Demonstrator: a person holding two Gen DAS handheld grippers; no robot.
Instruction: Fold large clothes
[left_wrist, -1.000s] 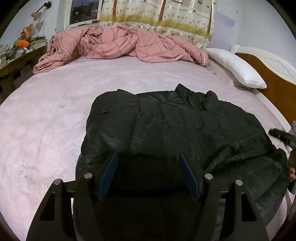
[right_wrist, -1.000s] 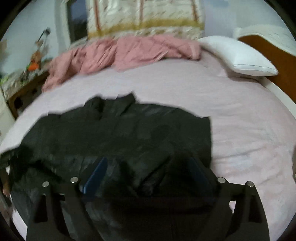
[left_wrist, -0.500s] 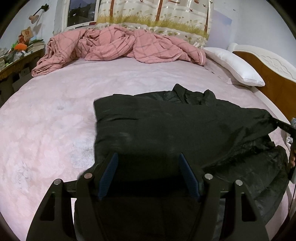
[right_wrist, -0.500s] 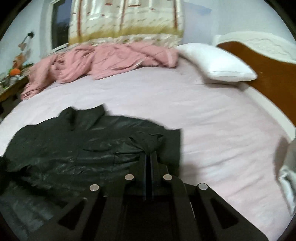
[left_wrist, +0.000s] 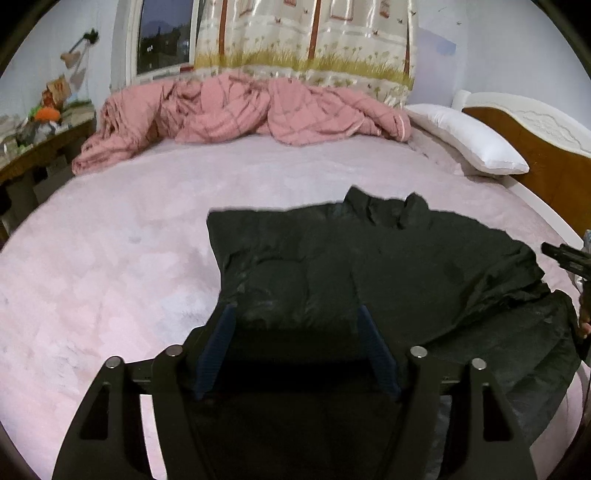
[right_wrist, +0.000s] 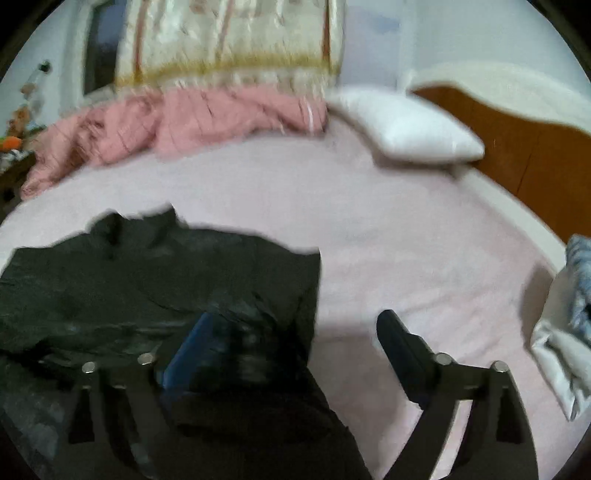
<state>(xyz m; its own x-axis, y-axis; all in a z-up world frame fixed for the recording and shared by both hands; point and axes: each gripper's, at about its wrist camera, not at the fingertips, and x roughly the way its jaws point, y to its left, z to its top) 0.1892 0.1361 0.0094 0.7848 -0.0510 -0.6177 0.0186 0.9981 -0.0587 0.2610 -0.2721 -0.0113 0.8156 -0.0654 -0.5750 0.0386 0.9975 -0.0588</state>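
A large black jacket (left_wrist: 369, 266) lies spread on the pink bed (left_wrist: 110, 258), its collar at the far side. My left gripper (left_wrist: 295, 325) is open and hovers over the jacket's near left part, holding nothing. In the right wrist view the jacket (right_wrist: 147, 280) lies at the left. My right gripper (right_wrist: 295, 332) is open over the jacket's right edge, with a fold of cloth between the fingers. The right gripper's tip also shows in the left wrist view at the far right edge (left_wrist: 561, 254).
A crumpled pink quilt (left_wrist: 240, 107) lies along the bed's far side. A white pillow (left_wrist: 469, 144) rests against the wooden headboard (left_wrist: 535, 140) on the right. A cluttered side table (left_wrist: 33, 136) stands at the left. Folded light cloth (right_wrist: 561, 339) lies at the bed's right edge.
My right gripper was shut on the jacket's right edge half a second ago and has opened. The lifted right side of the jacket has dropped back down. The left gripper stayed open.
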